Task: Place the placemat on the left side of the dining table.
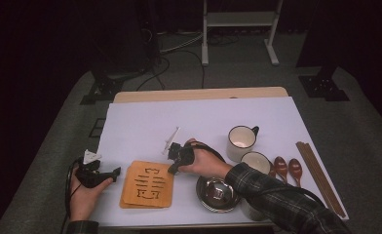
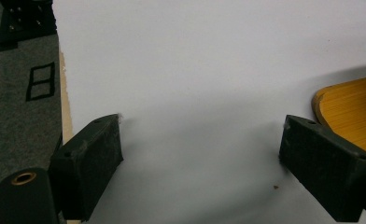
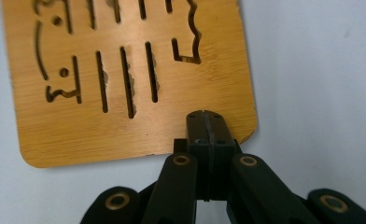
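Observation:
A stack of wooden mats (image 1: pixel 147 187) with cut-out slots lies on the white table cover near the front edge. My right gripper (image 1: pixel 174 168) points down at the stack's far right corner. In the right gripper view its jaws are pressed together, and the right gripper (image 3: pixel 208 119) has its tips over the corner of the top mat (image 3: pixel 125 70); nothing shows between them. My left gripper (image 1: pixel 106 174) rests low on the cover just left of the stack. The left gripper (image 2: pixel 200 149) is open, with bare white cover between its jaws and the mat's edge (image 2: pixel 354 107) just beyond its right jaw.
Right of the mats stand a steel bowl (image 1: pixel 218 192) and two white cups (image 1: pixel 241 141) (image 1: pixel 257 163). Farther right lie two wooden spoons (image 1: pixel 280 165) and chopsticks (image 1: pixel 320 178). The table's left edge (image 2: pixel 64 93) runs close by the left gripper.

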Action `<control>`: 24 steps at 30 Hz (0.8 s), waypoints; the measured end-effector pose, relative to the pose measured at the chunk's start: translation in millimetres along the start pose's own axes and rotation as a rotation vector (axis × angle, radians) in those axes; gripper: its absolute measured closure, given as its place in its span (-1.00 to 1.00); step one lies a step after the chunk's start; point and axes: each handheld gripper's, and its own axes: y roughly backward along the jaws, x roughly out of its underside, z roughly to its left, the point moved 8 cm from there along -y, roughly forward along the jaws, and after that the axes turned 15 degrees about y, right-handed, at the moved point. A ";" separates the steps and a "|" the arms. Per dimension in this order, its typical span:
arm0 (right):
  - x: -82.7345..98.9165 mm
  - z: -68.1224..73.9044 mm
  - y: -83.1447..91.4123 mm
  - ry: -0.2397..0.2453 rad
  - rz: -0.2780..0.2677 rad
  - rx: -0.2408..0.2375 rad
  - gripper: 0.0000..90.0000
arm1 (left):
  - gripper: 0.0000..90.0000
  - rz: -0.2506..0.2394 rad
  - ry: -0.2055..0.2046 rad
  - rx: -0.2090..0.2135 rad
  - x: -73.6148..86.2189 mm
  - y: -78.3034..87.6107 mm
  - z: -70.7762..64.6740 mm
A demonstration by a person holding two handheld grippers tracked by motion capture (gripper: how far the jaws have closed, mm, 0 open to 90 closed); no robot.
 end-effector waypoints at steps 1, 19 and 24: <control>1.0 0.1 -0.9 0.000 0.007 0.000 0.99 | -0.74 -0.002 0.002 0.000 -0.1 -0.1 -0.1; 4.4 1.7 -1.8 -0.010 0.032 -0.001 0.99 | -0.75 0.001 0.012 0.016 -3.7 1.7 -4.5; 4.7 2.1 -1.8 -0.008 0.037 0.000 0.99 | -0.76 0.001 0.009 0.017 -6.4 6.2 -6.4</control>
